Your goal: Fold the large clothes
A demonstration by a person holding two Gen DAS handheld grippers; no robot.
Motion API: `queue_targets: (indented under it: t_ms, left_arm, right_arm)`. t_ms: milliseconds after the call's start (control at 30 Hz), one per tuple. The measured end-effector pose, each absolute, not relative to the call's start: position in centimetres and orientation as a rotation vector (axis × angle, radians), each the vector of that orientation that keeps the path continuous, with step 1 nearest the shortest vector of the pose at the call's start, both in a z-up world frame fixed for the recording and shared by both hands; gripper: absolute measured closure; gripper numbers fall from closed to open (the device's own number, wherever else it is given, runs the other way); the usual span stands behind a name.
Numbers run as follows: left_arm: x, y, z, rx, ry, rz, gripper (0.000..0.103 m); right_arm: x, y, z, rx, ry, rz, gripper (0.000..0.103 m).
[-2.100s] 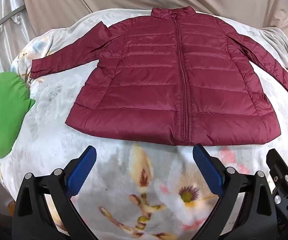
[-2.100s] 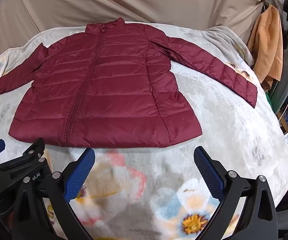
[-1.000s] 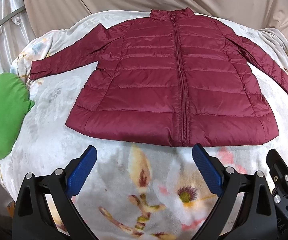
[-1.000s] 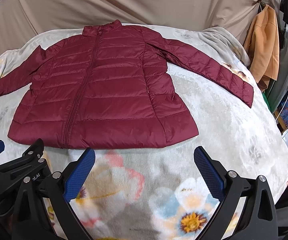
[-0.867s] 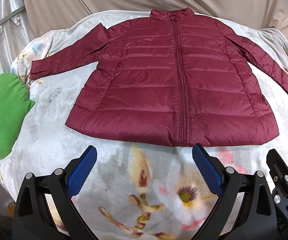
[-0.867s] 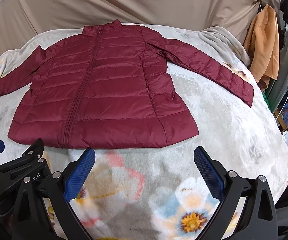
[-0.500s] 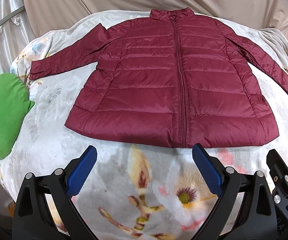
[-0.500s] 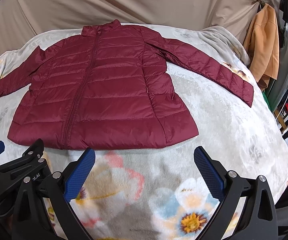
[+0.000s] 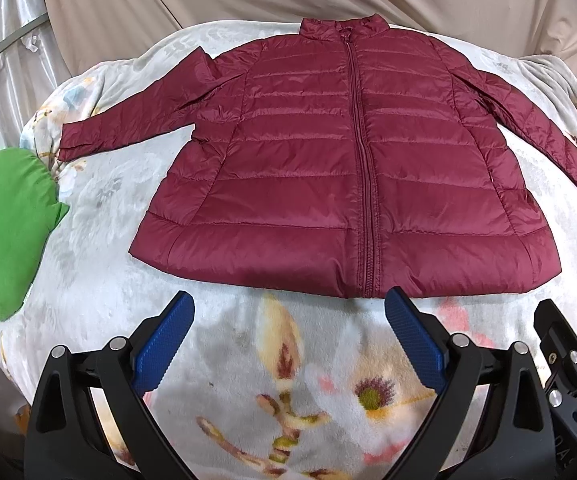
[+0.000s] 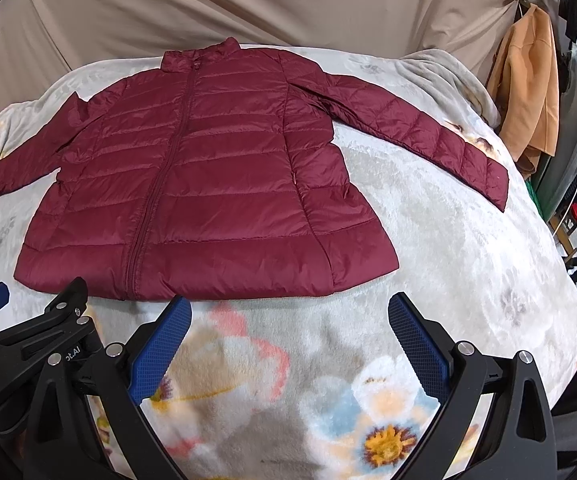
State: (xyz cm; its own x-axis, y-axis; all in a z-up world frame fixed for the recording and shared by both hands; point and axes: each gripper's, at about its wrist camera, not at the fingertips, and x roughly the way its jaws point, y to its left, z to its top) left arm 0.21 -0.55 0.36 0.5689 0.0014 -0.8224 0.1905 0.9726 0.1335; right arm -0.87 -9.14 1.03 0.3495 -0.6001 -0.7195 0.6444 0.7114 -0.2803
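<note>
Maroon jacket (image 9: 328,184), floral blanket (image 9: 288,380).

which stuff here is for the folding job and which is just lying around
For the job:
maroon jacket, spread flat, zipped
left tool, open
right tool, open
floral blanket under it

Lying about:
green cloth
orange garment, hanging

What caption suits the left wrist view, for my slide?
Open left gripper before a zipped maroon jacket spread on a floral blanket.

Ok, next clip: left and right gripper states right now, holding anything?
Left gripper: open, holding nothing, short of the jacket hem.
Right gripper: open, holding nothing, also short of the hem.
</note>
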Motion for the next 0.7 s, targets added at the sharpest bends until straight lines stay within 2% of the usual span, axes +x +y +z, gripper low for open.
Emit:
queue_targets:
  t_ms: [700]
  left_arm:
    - [0.2,-0.6,0.34,0.219,0.961,-0.111,0.01]
  right_arm:
    - [-0.86,-9.39,0.63,0.064,0.912,-0.809,0.005]
